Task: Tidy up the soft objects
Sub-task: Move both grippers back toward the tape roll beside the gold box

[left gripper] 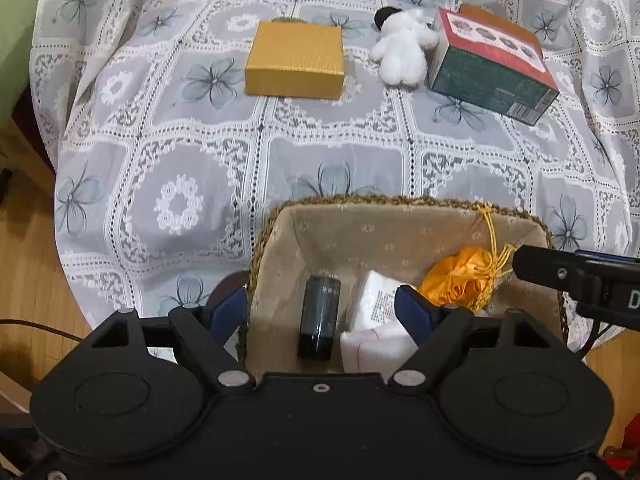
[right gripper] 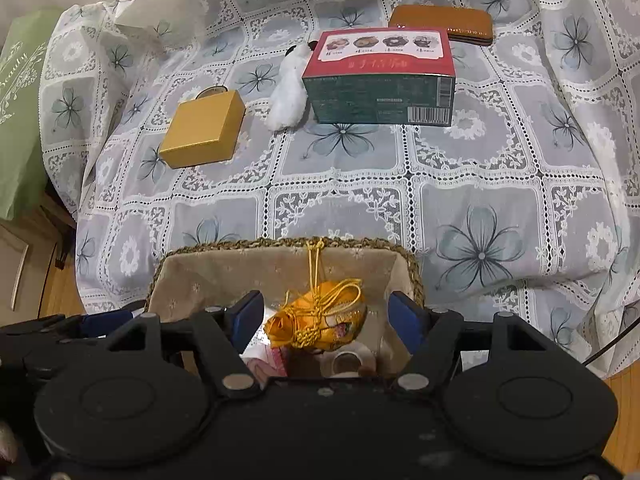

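Both claws part open, gripping nothing: left claw [left gripper: 322,306] astride basket [left gripper: 400,202] wall, right claw [right gripper: 326,314] flanking pouch [right gripper: 320,322].

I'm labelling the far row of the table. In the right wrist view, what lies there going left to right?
Flat square gold cardboard box → white plush toy with a black ear → red-topped, dark green printed carton → tan leather zip case, set farther back.
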